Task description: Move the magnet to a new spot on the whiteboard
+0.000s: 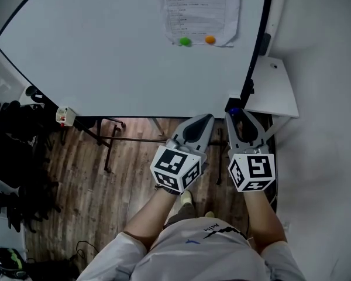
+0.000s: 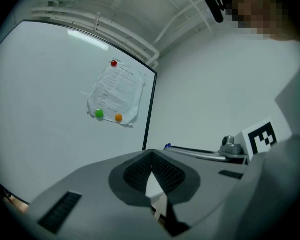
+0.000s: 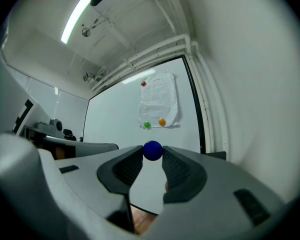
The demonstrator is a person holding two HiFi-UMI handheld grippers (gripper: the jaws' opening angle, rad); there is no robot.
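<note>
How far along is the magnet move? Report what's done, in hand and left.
Done: the blue magnet is off the whiteboard, pinched at the right gripper's jaw tips. In hand: it is held in the air, short of the board; the left gripper is shut and empty. Left: press it onto a bare spot of the board, away from the paper, and let go.

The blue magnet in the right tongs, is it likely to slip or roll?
The blue magnet looks round and smooth, pinched only at the tips of the right tongs, so it may slip out. Being ball-shaped, it would probably roll if dropped.
</note>
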